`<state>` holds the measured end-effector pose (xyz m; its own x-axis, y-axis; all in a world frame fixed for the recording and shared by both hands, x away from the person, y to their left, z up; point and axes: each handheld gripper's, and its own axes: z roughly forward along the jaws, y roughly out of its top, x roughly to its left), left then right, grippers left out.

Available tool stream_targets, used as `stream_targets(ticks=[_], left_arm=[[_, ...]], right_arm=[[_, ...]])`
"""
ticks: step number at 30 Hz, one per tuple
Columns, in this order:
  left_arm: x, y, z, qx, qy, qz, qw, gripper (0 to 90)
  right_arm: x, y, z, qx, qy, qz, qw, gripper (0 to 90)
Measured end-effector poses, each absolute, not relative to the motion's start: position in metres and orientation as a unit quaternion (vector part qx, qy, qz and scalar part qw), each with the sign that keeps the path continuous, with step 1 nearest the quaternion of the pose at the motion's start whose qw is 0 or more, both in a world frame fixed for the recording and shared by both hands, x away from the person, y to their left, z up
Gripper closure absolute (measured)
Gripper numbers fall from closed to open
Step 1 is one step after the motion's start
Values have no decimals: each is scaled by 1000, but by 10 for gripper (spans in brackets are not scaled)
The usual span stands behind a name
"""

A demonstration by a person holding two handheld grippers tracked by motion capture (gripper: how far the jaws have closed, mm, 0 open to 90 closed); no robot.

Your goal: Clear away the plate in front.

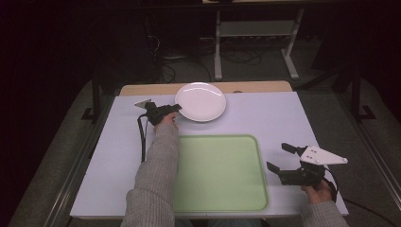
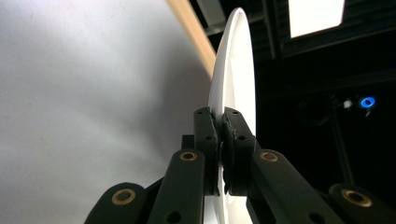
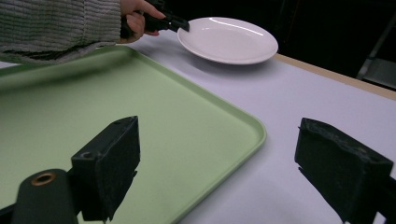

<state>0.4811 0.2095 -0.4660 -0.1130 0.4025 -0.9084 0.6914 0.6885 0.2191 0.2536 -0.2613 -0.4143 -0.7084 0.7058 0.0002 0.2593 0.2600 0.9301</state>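
Clamping white plate (image 1: 200, 101) by its left rim: left hand-held gripper (image 1: 176, 108), jaws pinching rim tight. Left gripper view showing pads (image 2: 206, 135) pressing both faces of thin rim, plate (image 2: 232, 79) seen edge-on. High view giving placement: plate lying near far edge of worktop (image 1: 283, 118), beyond green tray (image 1: 222, 172). Right hand-held gripper (image 1: 281, 157) hovering near right edge, jaws gaping wide, gripping nothing. Right gripper view showing plate (image 3: 229, 39) round, shallow, glossy, bare.
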Motion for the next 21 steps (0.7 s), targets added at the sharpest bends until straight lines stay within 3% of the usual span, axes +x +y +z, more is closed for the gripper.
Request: stream_targets(ticks=[21], left_arm=[[457, 240, -456, 358, 733, -144, 560, 870]], right_arm=[[253, -262, -414, 322, 760, 521, 219, 133]])
